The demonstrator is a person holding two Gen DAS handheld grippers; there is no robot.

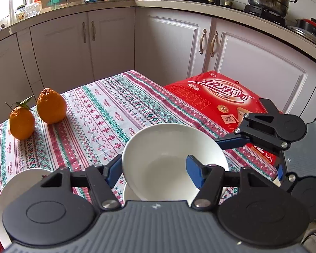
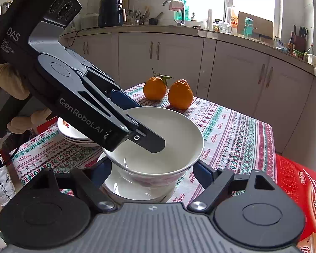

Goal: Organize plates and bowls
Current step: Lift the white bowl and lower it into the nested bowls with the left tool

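Note:
A white bowl (image 1: 158, 147) (image 2: 158, 126) hangs slightly tilted just over a second white dish (image 1: 130, 191) (image 2: 124, 187) on the patterned tablecloth (image 1: 107, 109). My left gripper (image 1: 153, 168) (image 2: 143, 124) is shut on the bowl's wall, with one finger (image 1: 194, 172) inside and the other outside the rim. My right gripper (image 2: 152, 166) reaches in from the opposite side. Its pads rest against the lower sides of the same bowl, and one blue finger (image 1: 231, 142) shows behind the bowl. A stack of white plates (image 2: 73, 135) (image 1: 21, 181) lies at the table's near-left corner.
Two oranges (image 1: 51, 107) (image 2: 180, 97) stand on the far part of the tablecloth. A red package (image 1: 219, 97) (image 2: 301, 189) lies beside the table. A gloved hand (image 2: 2, 80) holds the left gripper. White cabinets and a cluttered counter surround the table.

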